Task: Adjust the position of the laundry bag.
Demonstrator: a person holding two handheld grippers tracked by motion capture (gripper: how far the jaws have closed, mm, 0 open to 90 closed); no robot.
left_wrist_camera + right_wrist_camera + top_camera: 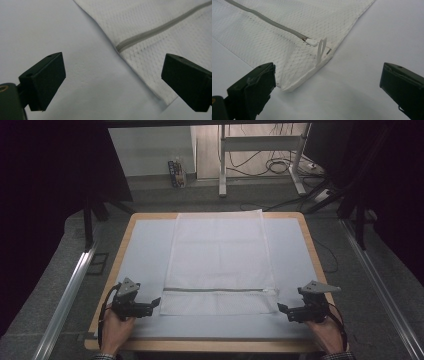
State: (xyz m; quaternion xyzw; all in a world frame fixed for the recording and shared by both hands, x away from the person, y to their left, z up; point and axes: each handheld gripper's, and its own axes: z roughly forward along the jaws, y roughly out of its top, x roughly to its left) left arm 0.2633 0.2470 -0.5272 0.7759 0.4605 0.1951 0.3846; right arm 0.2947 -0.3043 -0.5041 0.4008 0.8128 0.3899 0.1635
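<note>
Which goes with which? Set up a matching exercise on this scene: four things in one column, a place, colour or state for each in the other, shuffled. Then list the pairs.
Things
1. left tool
2. right tool
3. zipper
4. zipper pull

Descriptions
A. white, at the end of the zipper nearest the right tool
B. open, beside the front right corner of the mesh bag
C. grey, running across the mesh bag near its front edge
D. open, beside the front left corner of the mesh bag

Pairs: 1-D, 2-B, 3-C, 4-A
</note>
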